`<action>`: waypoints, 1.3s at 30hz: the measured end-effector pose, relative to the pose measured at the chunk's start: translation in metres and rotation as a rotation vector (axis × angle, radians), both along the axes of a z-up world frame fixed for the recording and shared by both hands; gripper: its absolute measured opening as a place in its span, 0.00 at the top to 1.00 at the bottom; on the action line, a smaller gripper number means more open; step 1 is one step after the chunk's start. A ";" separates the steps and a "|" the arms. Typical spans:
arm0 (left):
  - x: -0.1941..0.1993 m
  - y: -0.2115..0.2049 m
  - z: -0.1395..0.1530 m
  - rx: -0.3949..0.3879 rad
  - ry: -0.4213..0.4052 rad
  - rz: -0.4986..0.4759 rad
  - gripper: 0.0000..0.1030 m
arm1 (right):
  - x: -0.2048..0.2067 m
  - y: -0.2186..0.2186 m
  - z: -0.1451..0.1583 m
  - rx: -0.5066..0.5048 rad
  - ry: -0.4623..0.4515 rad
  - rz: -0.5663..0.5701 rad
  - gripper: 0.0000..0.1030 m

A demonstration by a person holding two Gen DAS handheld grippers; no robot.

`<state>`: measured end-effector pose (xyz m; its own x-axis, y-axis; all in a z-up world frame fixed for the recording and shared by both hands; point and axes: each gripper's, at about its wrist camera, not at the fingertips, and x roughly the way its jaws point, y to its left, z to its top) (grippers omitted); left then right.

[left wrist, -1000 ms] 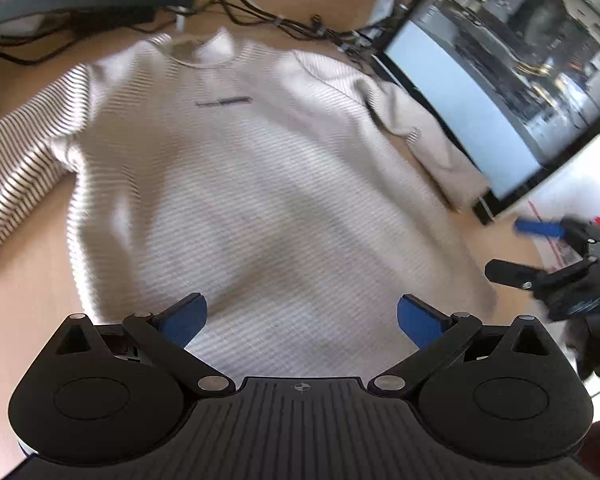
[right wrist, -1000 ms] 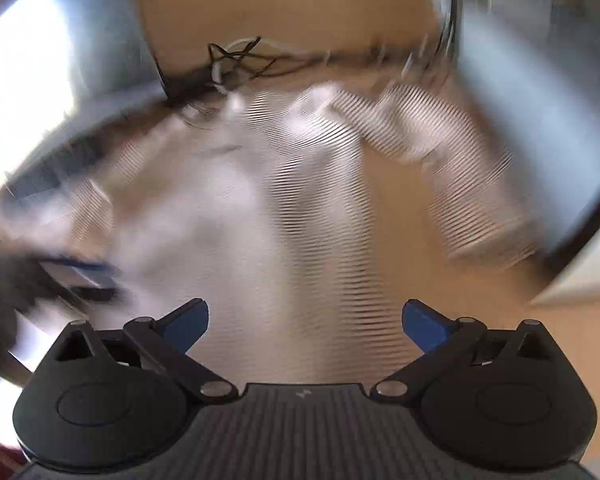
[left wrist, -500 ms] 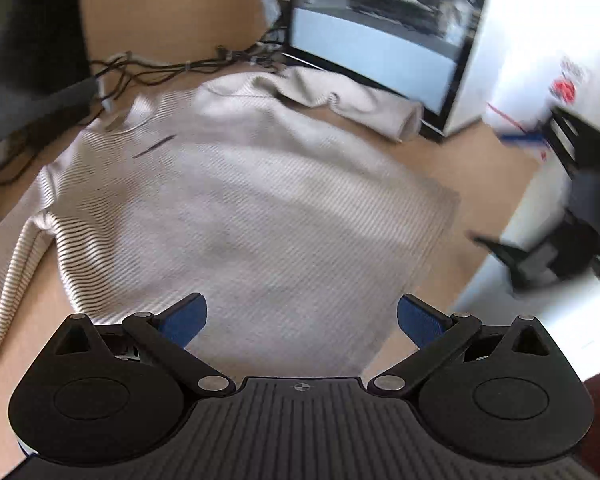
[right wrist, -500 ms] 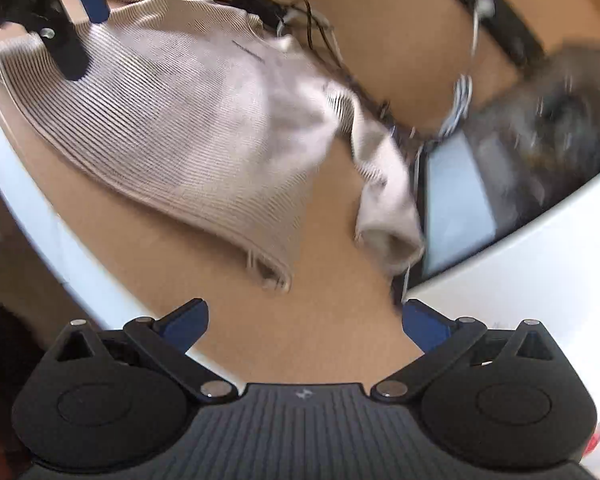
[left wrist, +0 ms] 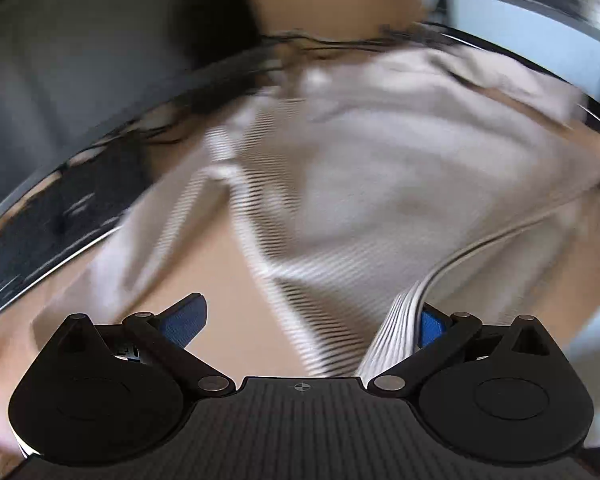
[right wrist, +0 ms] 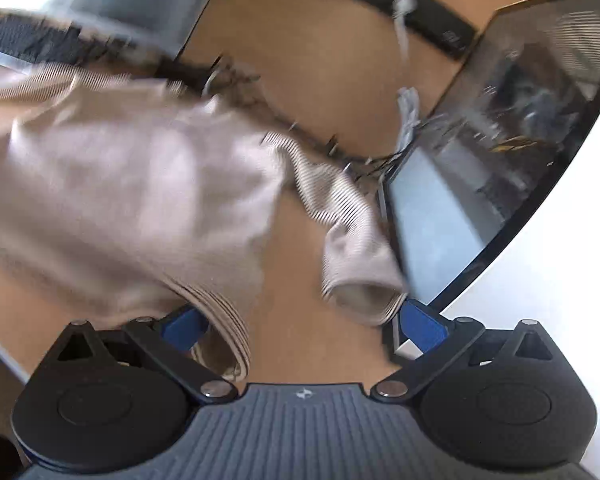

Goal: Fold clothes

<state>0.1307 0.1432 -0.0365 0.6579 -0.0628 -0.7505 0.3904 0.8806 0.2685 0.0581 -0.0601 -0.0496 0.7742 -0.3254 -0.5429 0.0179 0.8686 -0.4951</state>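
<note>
- The striped sweater (left wrist: 380,168) lies spread on the tan worktop (right wrist: 308,60), its neck towards the tangle of cables (right wrist: 260,108) and its hem nearest both cameras, which seems a sensible layout for folding from the bottom edge.
- The left tool (left wrist: 312,320) stands wide open and grips nothing; the ribbed hem (left wrist: 404,320) rises between its fingers, close against the inner face of the right-hand blue pad (left wrist: 432,324).
- I judge this to be the set-up for a pinch on the hem's left corner, since the cloth is already inside the opening.
- The right tool (right wrist: 300,324) is also fully spread and holds nothing; the other hem corner (right wrist: 224,332) curls up just beside its left-hand pad (right wrist: 184,326), and the sleeve cuff (right wrist: 360,284) lies near its right-hand pad, against the monitor (right wrist: 480,184).
- With a tool at each bottom corner, the likely plan is to lift both together and carry the hem towards the collar.
- Compared with half a second ago, both tools have dropped low and close to the cloth: the left view then showed the whole garment from above with the hem well clear of its fingers, and the right view had bare worktop between its fingers.
- Both views are smeared with motion blur, so whether the pads actually touch the fabric I cannot tell.
</note>
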 end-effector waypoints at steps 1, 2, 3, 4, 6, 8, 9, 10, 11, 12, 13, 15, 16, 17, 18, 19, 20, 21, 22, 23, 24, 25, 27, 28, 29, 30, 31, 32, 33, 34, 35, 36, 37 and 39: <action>0.001 0.006 0.003 0.006 -0.008 0.021 0.00 | 0.003 -0.001 -0.001 -0.018 -0.003 -0.015 0.01; 0.000 0.011 0.005 0.019 -0.012 0.027 0.00 | 0.006 -0.003 -0.001 -0.034 -0.007 -0.033 0.02; -0.001 0.014 0.004 0.032 -0.007 0.029 0.00 | 0.009 -0.004 -0.002 -0.051 -0.010 -0.050 0.02; -0.003 0.017 0.004 0.042 -0.002 0.027 0.00 | 0.013 -0.006 -0.002 -0.068 -0.014 -0.068 0.02; -0.008 0.025 0.004 0.058 -0.002 0.019 0.00 | 0.005 -0.012 0.014 -0.090 -0.047 -0.074 0.01; -0.013 0.032 0.004 0.066 0.002 0.011 0.00 | -0.005 -0.018 0.024 -0.121 -0.069 -0.064 0.00; -0.014 0.036 0.003 0.061 0.015 0.007 0.00 | -0.009 -0.019 0.021 -0.138 -0.053 -0.055 0.00; -0.016 0.038 0.002 0.058 0.034 0.000 0.00 | -0.010 -0.019 0.014 -0.137 -0.021 -0.041 0.00; -0.018 0.039 -0.001 0.058 0.059 -0.010 0.00 | -0.012 -0.018 0.007 -0.132 0.012 -0.027 0.00; -0.020 0.040 -0.003 0.051 0.092 -0.023 0.00 | -0.014 -0.018 0.005 -0.087 0.044 -0.010 0.00; -0.023 0.042 -0.003 0.031 0.130 -0.038 0.00 | -0.018 -0.019 0.003 -0.037 0.076 0.008 0.00; -0.029 0.055 0.002 -0.110 0.234 -0.092 0.00 | -0.026 -0.023 0.006 0.095 0.146 0.051 0.00; -0.033 0.063 0.007 -0.211 0.274 -0.124 0.00 | -0.032 -0.028 0.010 0.180 0.186 0.078 0.00; -0.036 0.071 0.013 -0.313 0.313 -0.157 0.00 | -0.037 -0.035 0.014 0.253 0.208 0.082 0.00; -0.039 0.079 0.018 -0.398 0.338 -0.179 0.00 | -0.043 -0.041 0.018 0.324 0.226 0.084 0.00; -0.041 0.085 0.024 -0.459 0.343 -0.184 0.00 | -0.048 -0.047 0.022 0.396 0.245 0.085 0.00; -0.040 0.091 0.030 -0.508 0.337 -0.178 0.00 | -0.050 -0.052 0.027 0.453 0.231 0.071 0.00; -0.037 0.096 0.036 -0.550 0.320 -0.166 0.00 | -0.051 -0.057 0.032 0.508 0.211 0.054 0.00; -0.032 0.097 0.040 -0.574 0.291 -0.150 0.00 | -0.052 -0.062 0.038 0.563 0.192 0.038 0.00; -0.025 0.095 0.044 -0.584 0.254 -0.137 0.00 | -0.047 -0.061 0.042 0.609 0.136 0.031 0.00; -0.017 0.093 0.047 -0.594 0.217 -0.123 0.00 | -0.041 -0.060 0.047 0.653 0.076 0.026 0.00; -0.010 0.091 0.050 -0.603 0.179 -0.109 0.00 | -0.035 -0.058 0.051 0.696 0.015 0.020 0.00; 0.005 0.087 0.057 -0.622 0.105 -0.081 0.00 | -0.019 -0.052 0.060 0.759 -0.101 0.017 0.00; 0.012 0.085 0.061 -0.631 0.068 -0.067 0.00 | -0.005 -0.044 0.063 0.775 -0.139 0.003 0.00; 0.020 0.081 0.063 -0.636 0.025 -0.054 0.00 | 0.007 -0.040 0.063 0.802 -0.154 -0.010 0.00; 0.028 0.076 0.063 -0.650 -0.003 -0.040 0.00 | 0.020 -0.035 0.062 0.832 -0.166 -0.022 0.00; 0.038 0.071 0.062 -0.679 -0.009 -0.025 0.00 | 0.032 -0.033 0.058 0.872 -0.161 -0.045 0.00; 0.048 0.067 0.060 -0.708 -0.014 -0.009 0.00 | 0.044 -0.033 0.051 0.921 -0.132 -0.075 0.00; 0.059 0.062 0.057 -0.739 -0.004 0.012 0.00 | 0.056 -0.033 0.043 0.970 -0.101 -0.106 0.00; 0.072 0.056 0.051 -0.765 0.029 0.043 0.00 | 0.069 -0.033 0.031 1.025 -0.052 -0.135 0.00; 0.084 0.049 0.045 -0.778 0.068 0.073 0.00 | 0.079 -0.032 0.022 1.054 -0.008 -0.165 0.00; 0.094 0.043 0.037 -0.778 0.108 0.094 0.00 | 0.089 -0.031 0.012 1.079 0.036 -0.196 0.00; 0.102 0.036 0.030 -0.763 0.143 0.108 0.00 | 0.097 -0.031 0.005 1.089 0.065 -0.227 0.00; 0.116 0.021 0.016 -0.713 0.198 0.127 0.00 | 0.111 -0.030 -0.005 1.099 0.097 -0.271 0.00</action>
